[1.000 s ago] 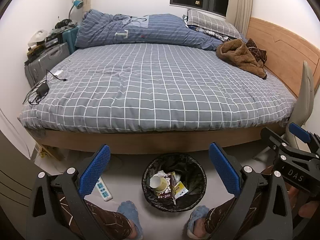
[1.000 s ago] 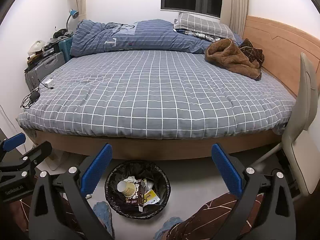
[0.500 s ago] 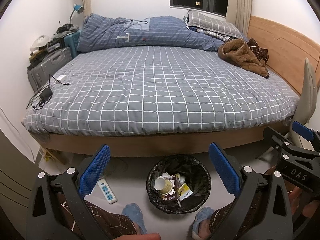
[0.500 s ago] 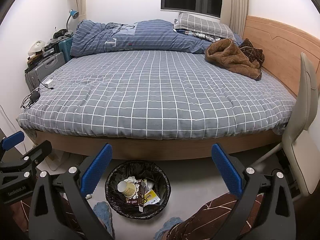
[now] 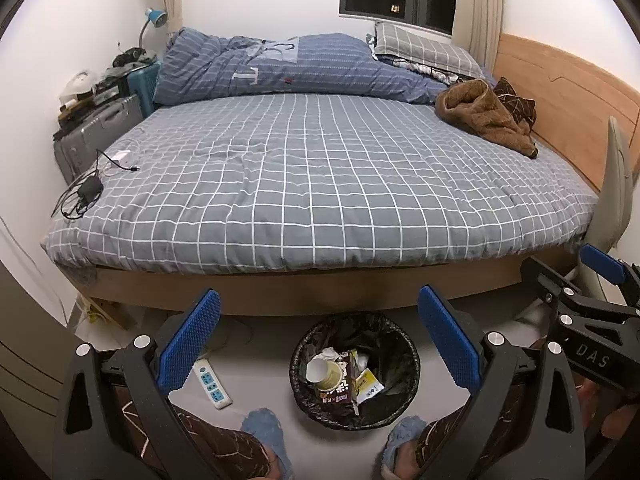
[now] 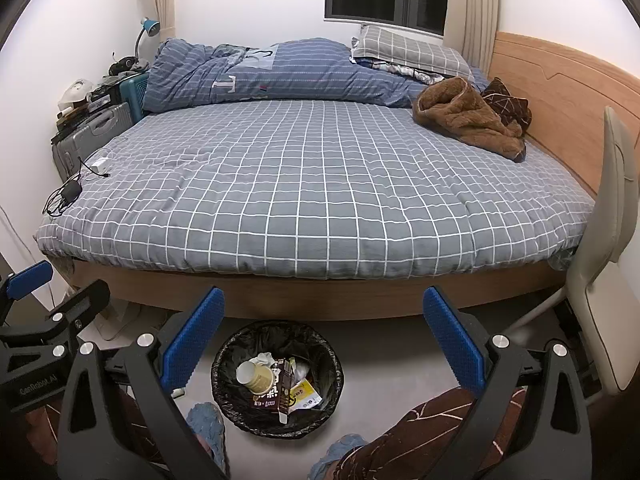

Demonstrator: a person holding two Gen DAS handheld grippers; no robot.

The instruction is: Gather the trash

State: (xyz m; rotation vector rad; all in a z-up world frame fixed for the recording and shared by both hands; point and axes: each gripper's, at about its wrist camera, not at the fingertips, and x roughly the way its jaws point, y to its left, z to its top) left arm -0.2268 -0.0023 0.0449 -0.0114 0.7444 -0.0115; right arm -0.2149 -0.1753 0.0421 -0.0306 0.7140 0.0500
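Left gripper (image 5: pixel 318 338): jaws wide apart, blue pads empty, held above the floor. Right gripper (image 6: pixel 324 334): same, wide and empty.

Trash bin (image 5: pixel 354 372), black-lined, stands on the floor at 6 o'clock in both wrist views, between the pads and below them, just in front of the bed (image 5: pixel 320 184). Inside: a paper cup (image 5: pixel 322 372), a brown carton (image 5: pixel 340 382), a yellow wrapper (image 5: pixel 370 388) and crumpled white paper.

Open floor: a grey strip between bed frame and bin, bare toward 3 o'clock up to the chair (image 6: pixel 608 248). Power strip (image 5: pixel 212 384) lies at 7 o'clock, near the left pad.

Cut off: the person's legs and blue slippers (image 5: pixel 264 430) at the lower edge. Print on the carton is illegible. Bin bottom hidden under the trash.
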